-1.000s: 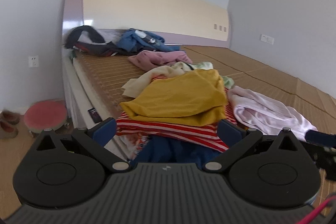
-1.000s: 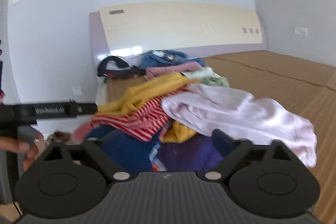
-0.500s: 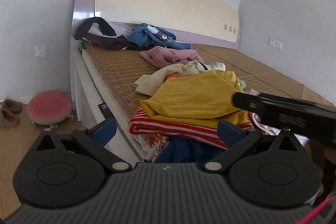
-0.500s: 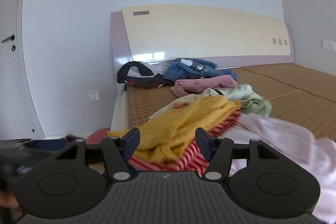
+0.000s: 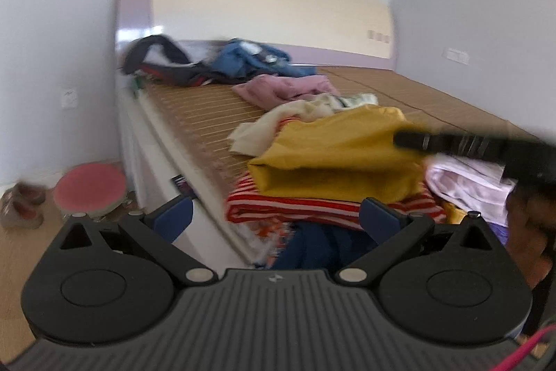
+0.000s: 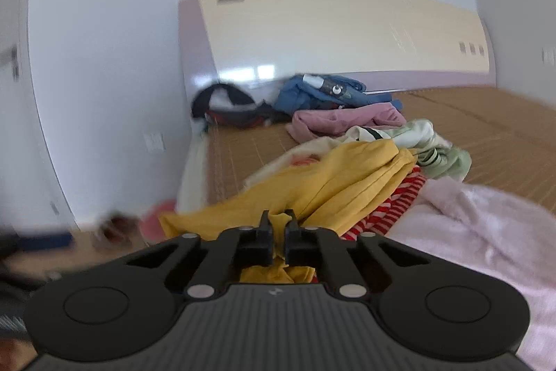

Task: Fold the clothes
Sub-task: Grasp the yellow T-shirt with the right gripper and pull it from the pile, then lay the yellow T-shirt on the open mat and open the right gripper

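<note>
bed (image 5: pixel 194 106): woven mat top, runs ahead of both tongs; cream headboard (image 6: pixel 340 30) at the far end, against the wall.
clothes pile (image 5: pixel 340 169): on the near edge of the bed, straight ahead of the left tongs, under and ahead of the right tongs.
pale pink garment (image 6: pixel 486 225): right of the right tongs, spread over the near right part of the pile.
yellow garment (image 6: pixel 330 186): top of the pile, its near edge reaches in between the right fingertips. In the left view it lies just beyond the tips, folded edge facing the camera (image 5: pixel 333 159).
red-white striped garment (image 5: pixel 312 207): under the yellow one, just ahead of the left tongs, between its two tips.
dark blue garment (image 5: pixel 312 246): lowest in the pile, directly in front of the left tongs body.
far clothes: blue garment (image 6: pixel 319 93), black garment (image 6: pixel 226 103), dusty pink garment (image 6: pixel 344 120), all well ahead near the headboard; cream and pale green pieces (image 6: pixel 417 138) between them and the pile.
red stool (image 5: pixel 90 190): on the floor, left of the left tongs, beside the bed; blurred.
left tongs (image 5: pixel 278 214): jaws spread wide, blue pads apart, nothing between them, tips short of the pile.
right tongs (image 6: pixel 277 225): jaws almost together, narrow gap, pinching a fold of the yellow garment. In the left view its dark body (image 5: pixel 486 145) crosses from the right, over the yellow garment; blurred.
</note>
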Demonstrator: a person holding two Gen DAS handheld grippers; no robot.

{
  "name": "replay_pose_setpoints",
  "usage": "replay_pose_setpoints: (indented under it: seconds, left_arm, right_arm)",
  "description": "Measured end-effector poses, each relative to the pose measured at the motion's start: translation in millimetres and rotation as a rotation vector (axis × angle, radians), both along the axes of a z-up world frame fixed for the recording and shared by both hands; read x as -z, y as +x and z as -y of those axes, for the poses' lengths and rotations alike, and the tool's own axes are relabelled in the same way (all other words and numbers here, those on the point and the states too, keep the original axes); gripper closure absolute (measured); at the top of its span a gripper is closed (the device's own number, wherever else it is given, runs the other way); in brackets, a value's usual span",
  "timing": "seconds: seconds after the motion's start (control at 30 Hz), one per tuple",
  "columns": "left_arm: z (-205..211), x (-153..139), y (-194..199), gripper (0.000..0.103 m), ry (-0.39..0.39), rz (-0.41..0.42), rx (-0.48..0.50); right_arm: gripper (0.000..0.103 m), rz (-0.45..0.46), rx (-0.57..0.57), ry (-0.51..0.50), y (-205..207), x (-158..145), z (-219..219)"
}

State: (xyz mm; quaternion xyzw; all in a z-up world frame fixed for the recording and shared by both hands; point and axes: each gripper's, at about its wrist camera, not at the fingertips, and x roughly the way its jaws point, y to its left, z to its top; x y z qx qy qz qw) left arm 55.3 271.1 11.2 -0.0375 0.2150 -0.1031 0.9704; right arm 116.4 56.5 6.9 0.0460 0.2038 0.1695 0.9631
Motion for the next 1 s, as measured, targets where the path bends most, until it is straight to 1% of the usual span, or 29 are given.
replay_pose_setpoints:
  seconds: [0.07,0.17,0.23,0.33,0.43,0.5,0.6,0.67,0.77,0.83,0.87,0.9,0.93,0.97,1.0]
  left_arm:
    - [11,-1,-5,0.000,0.028,0.035,0.045]
    - [31,-2,-10,0.000,0.052,0.068,0.101]
    - [46,-2,-12,0.000,0.058,0.076,0.145]
    - [73,-1,-17,0.000,0.062,0.077,0.208]
    - [99,0,-30,0.000,0.094,0.082,0.289]
    - [116,1,-42,0.000,0.123,0.106,0.352]
    - [141,4,-54,0.000,0.143,0.116,0.422]
    - [159,5,-63,0.000,0.137,0.112,0.479]
    - [185,6,-80,0.000,0.123,0.119,0.575]
    - [205,9,-91,0.000,0.111,0.117,0.637]
    - [215,11,-96,0.000,0.110,0.112,0.666]
    - [225,14,-101,0.000,0.120,0.107,0.698]
    - [236,17,-107,0.000,0.137,0.103,0.732]
    - [245,20,-113,0.000,0.154,0.102,0.764]
    - [252,24,-119,0.000,0.176,0.102,0.794]
  right_arm:
    - [0.098,0.020,-0.001,0.115,-11,-14,20]
    - [0.098,0.066,-0.006,0.262,-39,-42,54]
    - [0.099,0.108,-0.010,0.287,-64,-60,75]
    - [0.099,0.169,0.009,0.293,-109,-83,104]
    - [0.099,0.220,0.086,0.272,-159,-97,138]
    - [0.099,0.237,0.162,0.238,-198,-100,165]
    - [0.099,0.225,0.314,0.172,-261,-99,212]
    - [0.098,0.186,0.437,0.131,-305,-91,243]
    - [0.098,0.078,0.588,0.070,-365,-67,275]
    - [0.094,-0.046,0.676,0.013,-397,-42,286]
    - [0.093,-0.092,0.718,-0.014,-413,-29,289]
    - [0.090,-0.141,0.759,-0.036,-429,-15,292]
    - [0.088,-0.176,0.788,-0.040,-443,-4,295]
    - [0.084,-0.209,0.811,-0.043,-456,5,298]
    - [0.072,-0.230,0.852,-0.061,-469,12,300]
